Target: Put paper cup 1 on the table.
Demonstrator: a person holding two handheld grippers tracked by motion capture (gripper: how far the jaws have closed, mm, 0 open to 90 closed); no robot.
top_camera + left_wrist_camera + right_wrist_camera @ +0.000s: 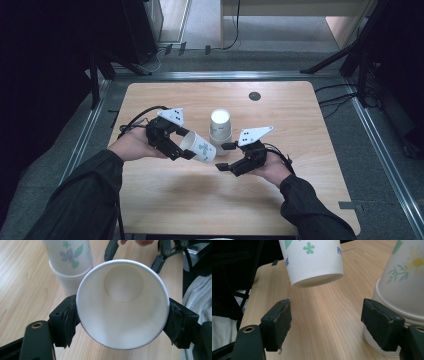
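Above the wooden tabletop [165, 200], the left hand-held gripper [176, 145] holds a paper cup [198, 147] sideways, base toward the right hand-held gripper [226, 156], beside the cup stack [220, 130]. Along the left's jaws, pads clamp the rim, mouth facing the camera. Along the right's, jaws stand apart, empty, the cup base [317, 280] just ahead; dark room beyond.

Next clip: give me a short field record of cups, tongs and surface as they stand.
held cup: paper cup, lying sideways, mouth toward the left tongs' camera, above the table
left tongs: shut on the paper cup near its rim
right tongs: open, nothing between the pads, beside the cup stack
cup stack: upside-down, floral print, standing on the table
surface: wooden table
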